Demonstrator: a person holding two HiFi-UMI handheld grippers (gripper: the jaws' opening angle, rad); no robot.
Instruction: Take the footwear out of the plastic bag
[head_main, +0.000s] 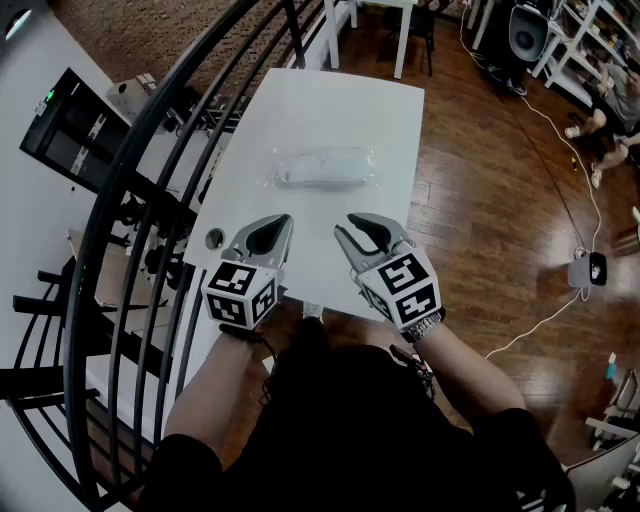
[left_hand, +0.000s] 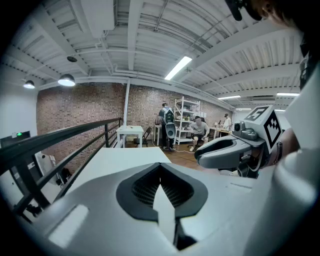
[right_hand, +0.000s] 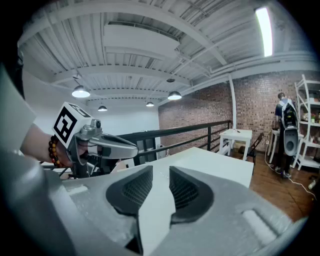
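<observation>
A clear plastic bag (head_main: 324, 167) holding white footwear lies flat on the white table (head_main: 390, 110), toward its far half. Both grippers hover over the table's near edge, well short of the bag. My left gripper (head_main: 282, 222) is shut with nothing between its jaws; its tips meet in the left gripper view (left_hand: 160, 165). My right gripper (head_main: 346, 226) stands open and empty, a gap showing between its dark pads (right_hand: 140, 187) in the right gripper view. The two point slightly toward each other. Neither gripper view shows the bag.
A black curved railing (head_main: 150, 150) runs along the table's left side. A small round object (head_main: 214, 238) sits at the table's left edge. Wooden floor with white cables (head_main: 540, 310) lies to the right. Another white table (left_hand: 129, 131) and people by shelves stand farther off.
</observation>
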